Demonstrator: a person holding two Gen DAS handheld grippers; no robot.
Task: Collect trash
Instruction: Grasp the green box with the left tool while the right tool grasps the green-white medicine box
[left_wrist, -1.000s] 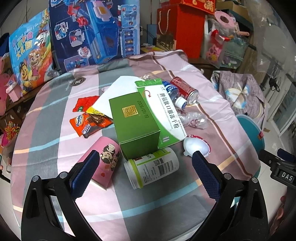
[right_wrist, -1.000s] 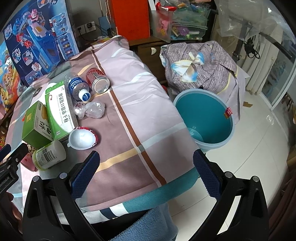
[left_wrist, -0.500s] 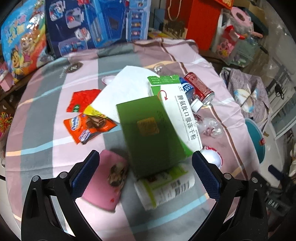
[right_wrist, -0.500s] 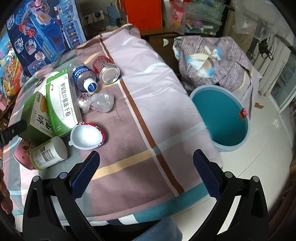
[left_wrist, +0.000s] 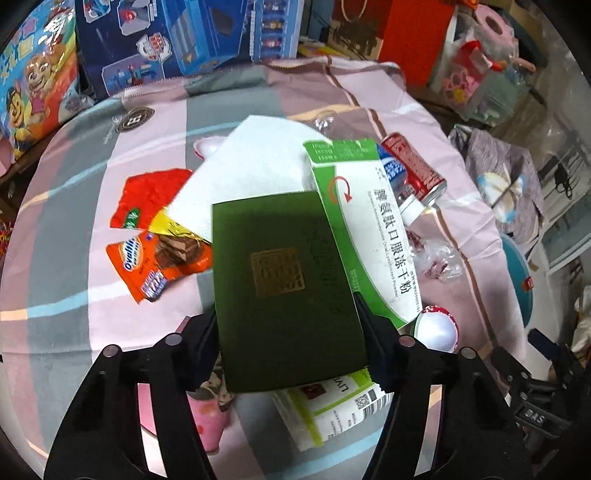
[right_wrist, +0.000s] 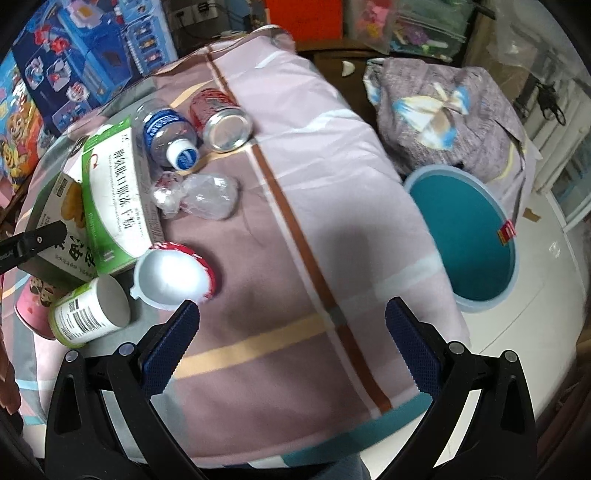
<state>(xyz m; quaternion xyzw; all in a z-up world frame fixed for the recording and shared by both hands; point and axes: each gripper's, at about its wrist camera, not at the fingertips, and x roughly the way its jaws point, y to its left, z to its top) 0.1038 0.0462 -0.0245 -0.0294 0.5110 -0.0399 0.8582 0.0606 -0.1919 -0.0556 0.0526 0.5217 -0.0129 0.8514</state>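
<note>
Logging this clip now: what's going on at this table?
A person is clearing trash. The left gripper has its fingers closed on the dark green box amid the pile on the table. The right gripper hovers open and empty near the table edge; the teal bin stands on the floor beside it.

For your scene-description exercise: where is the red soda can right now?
In the right wrist view, the red soda can lies on its side at the table's far left, touching the water bottle.
</note>
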